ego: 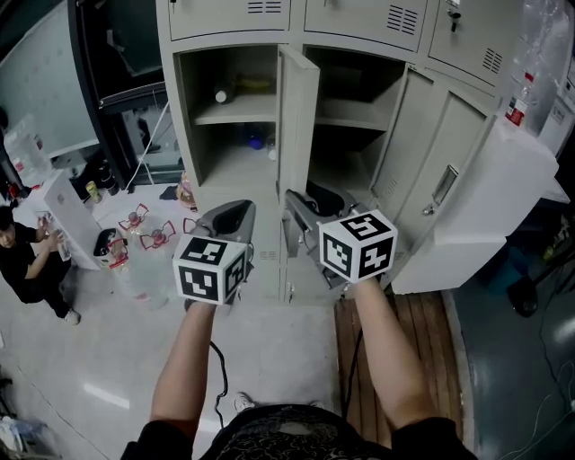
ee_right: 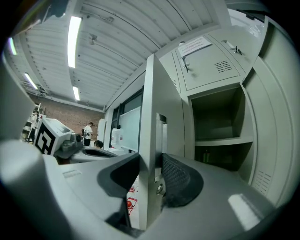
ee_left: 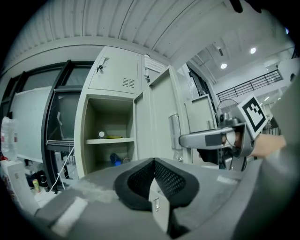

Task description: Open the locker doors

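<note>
Far ahead in the head view, two open compartments (ego: 350, 119) stand side by side, one door (ego: 299, 117) edge-on between them; the left compartment (ego: 193, 117) holds four small items (ego: 256, 141), two on its shelf (ego: 238, 110). Left gripper view: left gripper (ee_left: 152, 180) closed, pads touching. Right gripper view: right gripper (ee_right: 151, 173) clamped on that door's edge

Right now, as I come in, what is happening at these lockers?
A person works at the grey lockers with a gripper in each hand. The right gripper is clamped on the free edge of the middle locker door, which stands swung out toward the person. The left gripper is shut and holds nothing, in front of the left compartment, which is already open. Two more doors on the right also stand open.
</note>
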